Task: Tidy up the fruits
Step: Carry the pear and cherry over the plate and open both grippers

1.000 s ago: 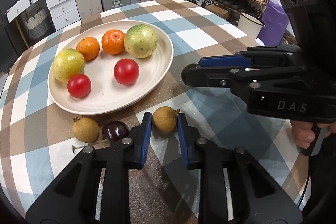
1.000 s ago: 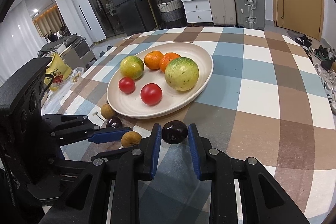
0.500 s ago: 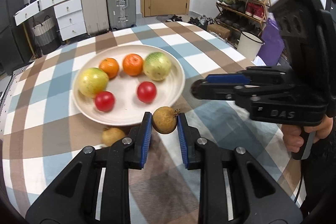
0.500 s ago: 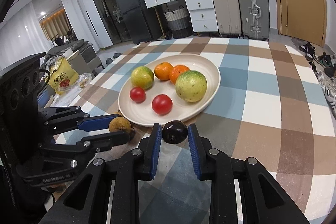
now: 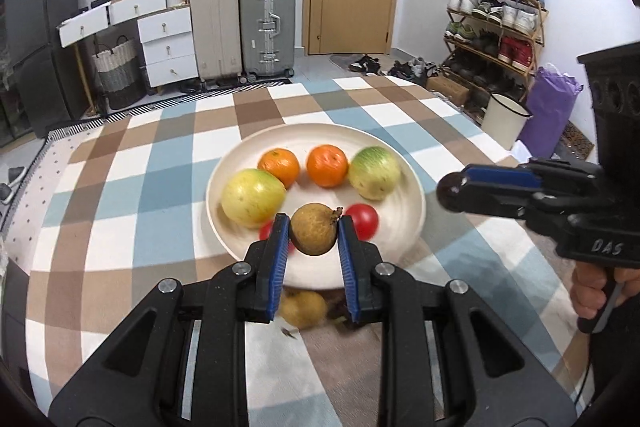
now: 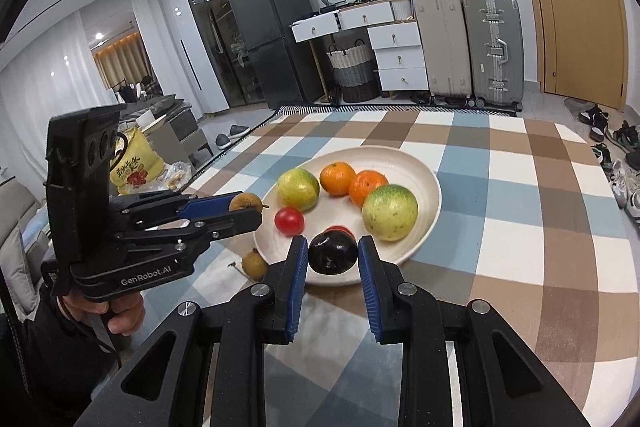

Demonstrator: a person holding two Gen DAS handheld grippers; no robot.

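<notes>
With the left gripper (image 5: 313, 235) clamping a round brown longan (image 5: 314, 234) and the right gripper (image 6: 332, 258) a dark purple plum (image 6: 333, 253), both mid-carry, next comes setting them down on the round cream plate (image 5: 412, 183) at 12 o'clock.

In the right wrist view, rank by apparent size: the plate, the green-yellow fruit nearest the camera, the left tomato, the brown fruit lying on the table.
1. plate
2. green-yellow fruit
3. and 4. left tomato and brown fruit: look alike, unranked.

Glossy dark plum (image 6: 333, 253), matt cream plate (image 6: 430, 203), cloth tablecloth (image 6: 520, 227)
</notes>
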